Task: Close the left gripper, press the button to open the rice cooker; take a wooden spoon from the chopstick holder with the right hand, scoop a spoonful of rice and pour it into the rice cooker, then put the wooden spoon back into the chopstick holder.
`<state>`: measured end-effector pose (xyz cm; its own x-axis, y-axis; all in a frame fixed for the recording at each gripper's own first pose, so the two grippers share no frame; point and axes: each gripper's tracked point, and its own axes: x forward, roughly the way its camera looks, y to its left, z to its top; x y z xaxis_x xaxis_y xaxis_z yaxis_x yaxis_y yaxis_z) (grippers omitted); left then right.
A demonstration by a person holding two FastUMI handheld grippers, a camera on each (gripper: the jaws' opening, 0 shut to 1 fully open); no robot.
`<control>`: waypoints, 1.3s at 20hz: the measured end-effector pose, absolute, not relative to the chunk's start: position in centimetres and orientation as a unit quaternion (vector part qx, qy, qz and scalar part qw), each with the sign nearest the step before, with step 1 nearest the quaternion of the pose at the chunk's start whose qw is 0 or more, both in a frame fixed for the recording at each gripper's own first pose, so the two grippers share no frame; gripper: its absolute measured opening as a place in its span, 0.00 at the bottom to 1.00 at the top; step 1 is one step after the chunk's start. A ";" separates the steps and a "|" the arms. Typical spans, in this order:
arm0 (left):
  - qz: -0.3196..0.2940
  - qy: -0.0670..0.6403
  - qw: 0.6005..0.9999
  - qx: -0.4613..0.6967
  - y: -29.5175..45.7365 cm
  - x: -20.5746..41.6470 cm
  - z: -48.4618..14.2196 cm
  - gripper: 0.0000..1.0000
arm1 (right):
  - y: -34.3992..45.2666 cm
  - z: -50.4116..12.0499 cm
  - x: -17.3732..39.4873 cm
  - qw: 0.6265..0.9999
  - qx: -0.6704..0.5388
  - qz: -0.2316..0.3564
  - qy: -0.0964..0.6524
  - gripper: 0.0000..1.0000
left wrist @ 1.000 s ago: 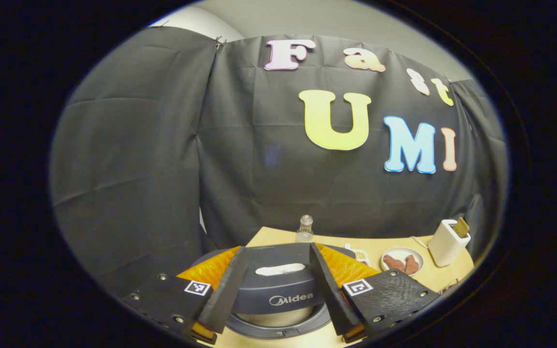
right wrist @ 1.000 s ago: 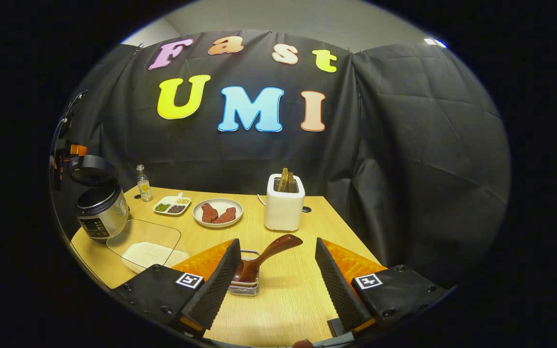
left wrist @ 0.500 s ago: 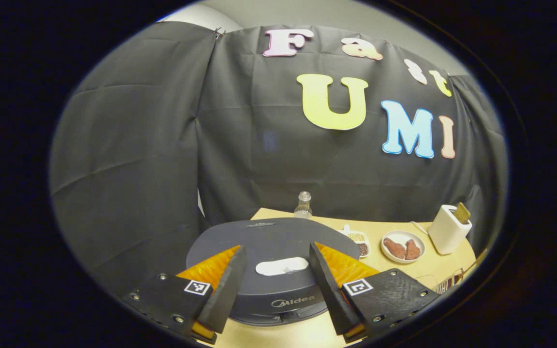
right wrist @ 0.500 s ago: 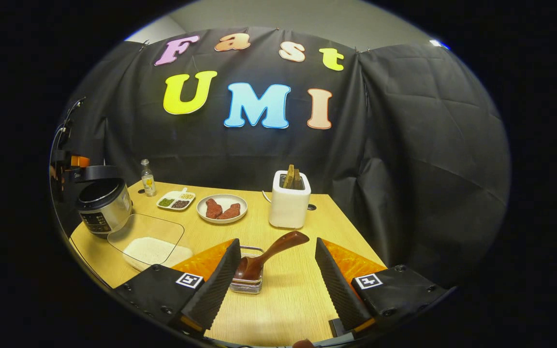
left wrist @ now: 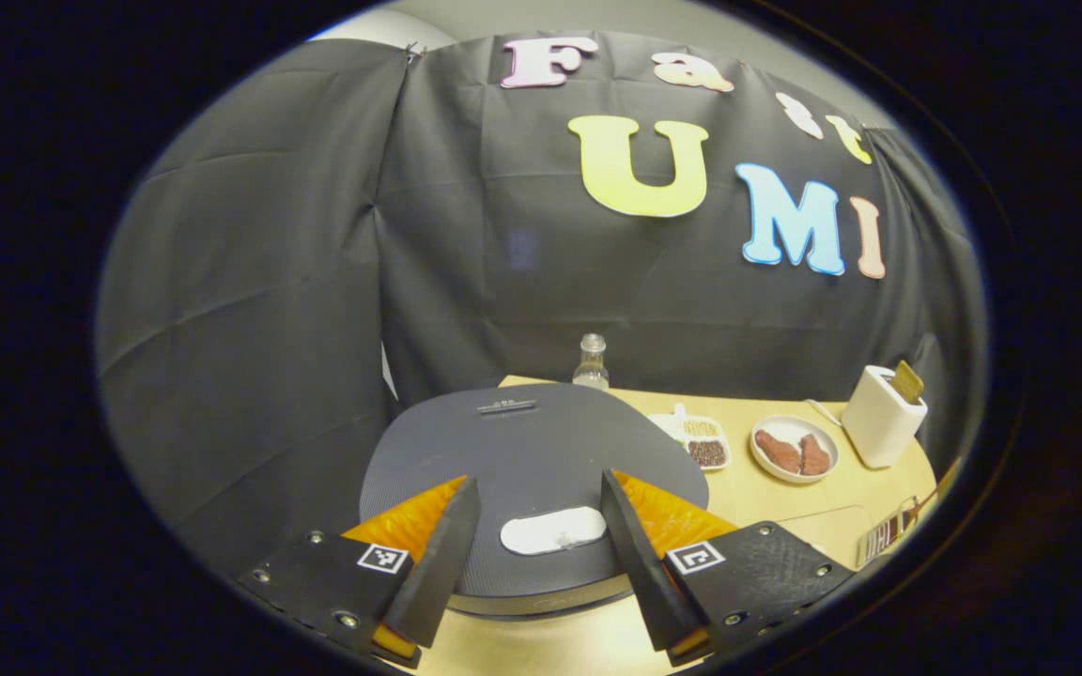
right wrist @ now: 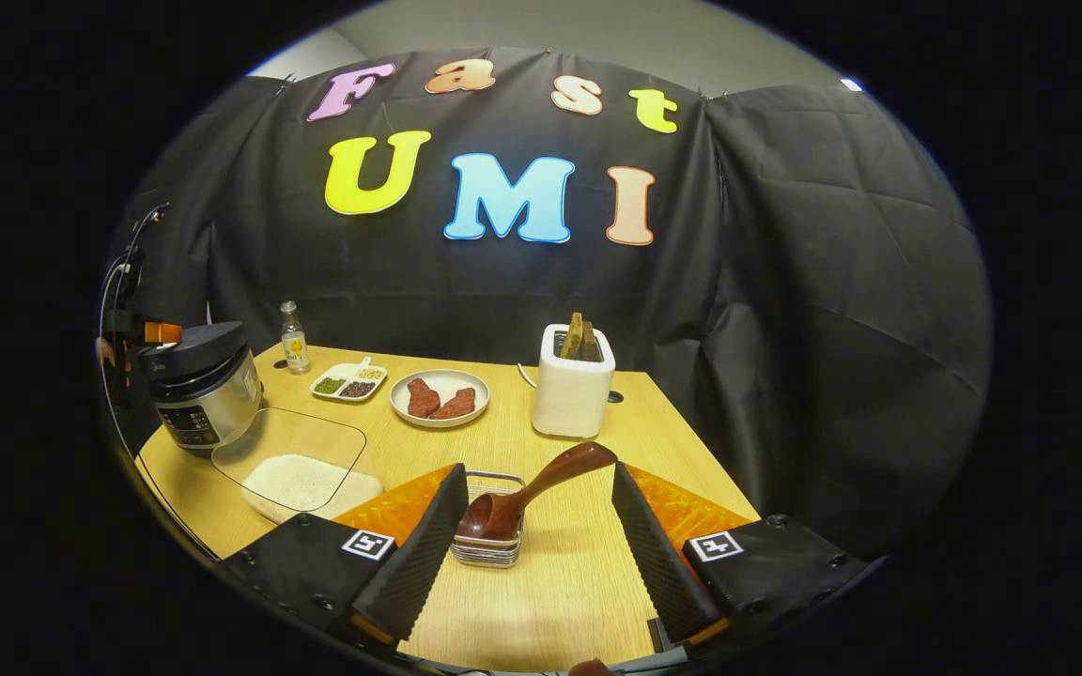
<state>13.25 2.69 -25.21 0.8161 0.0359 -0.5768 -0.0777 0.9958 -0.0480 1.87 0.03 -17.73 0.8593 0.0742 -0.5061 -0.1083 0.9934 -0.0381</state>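
At the bottom of the left gripper view, the left gripper point(left wrist: 530, 563) is hovering with its fingers spread wide, framing the pale oval button point(left wrist: 553, 530) on the rice cooker point(left wrist: 522, 469) lid; the button is sitting dead centre between the tips and the lid is lying shut. Judging by the task, those fingers are to be pressed together before pushing down, so the left hand is plainly the nearer one for this step.

In the right gripper view, the right gripper point(right wrist: 541, 554) is likewise gaping and pinching nothing, with one wooden spoon point(right wrist: 527, 493) resting between and just beyond its fingers — bowl down in the single chopstick holder point(right wrist: 487, 549), handle slanting toward the upper right.

Farther back on the table point(right wrist: 550, 601), left of centre, one clear tray of rice point(right wrist: 301, 479) is lying beside the cooker; beyond are waiting one plate of meat point(right wrist: 440, 398), one divided dish of grains point(right wrist: 347, 383), one white toaster point(right wrist: 571, 399) and one small bottle point(right wrist: 293, 340) — all well apart from both grippers.
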 end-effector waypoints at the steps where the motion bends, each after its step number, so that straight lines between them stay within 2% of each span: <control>1: 0.029 0.305 0.951 -0.032 2.5 13.1 -25.6 0.84 | 0.1 -17.8 1.9 0.964 -0.033 0.048 0.261 0.98; 4: 0.030 0.313 0.949 -0.026 2.4 12.7 -26.4 0.87 | 0.2 -17.7 1.9 0.963 -0.033 0.049 0.262 0.98; 6: 0.032 0.308 0.951 -0.025 2.5 12.7 -26.4 0.83 | 0.2 -17.8 1.8 0.963 -0.033 0.049 0.263 0.98; 12: 0.040 0.247 0.967 -0.037 2.6 12.1 -26.5 0.87 | 0.5 -18.0 1.8 0.960 -0.042 0.058 0.270 0.98; 15: 0.032 0.261 0.964 -0.047 2.4 11.4 -27.6 0.89 | 1.1 -17.5 1.9 0.960 -0.049 0.069 0.268 0.98; 20: 0.026 0.263 0.964 -0.014 1.9 12.0 -26.7 0.84 | 2.2 -14.8 2.3 0.967 -0.043 0.086 0.236 0.98; 21: 0.031 0.255 0.966 -0.011 1.9 11.9 -25.4 0.87 | 2.3 -14.2 2.4 0.969 -0.037 0.088 0.228 0.98; 26: 0.015 0.142 0.990 -0.013 -1.4 9.4 -14.2 0.84 | 3.0 -11.3 2.4 0.977 0.012 0.108 0.183 0.98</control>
<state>9.37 -1.39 -14.21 0.9592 0.0258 -0.2816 -0.0333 0.9992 -0.0219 2.36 2.97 -11.35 0.9092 0.2162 -0.3558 -0.2076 0.9762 0.0626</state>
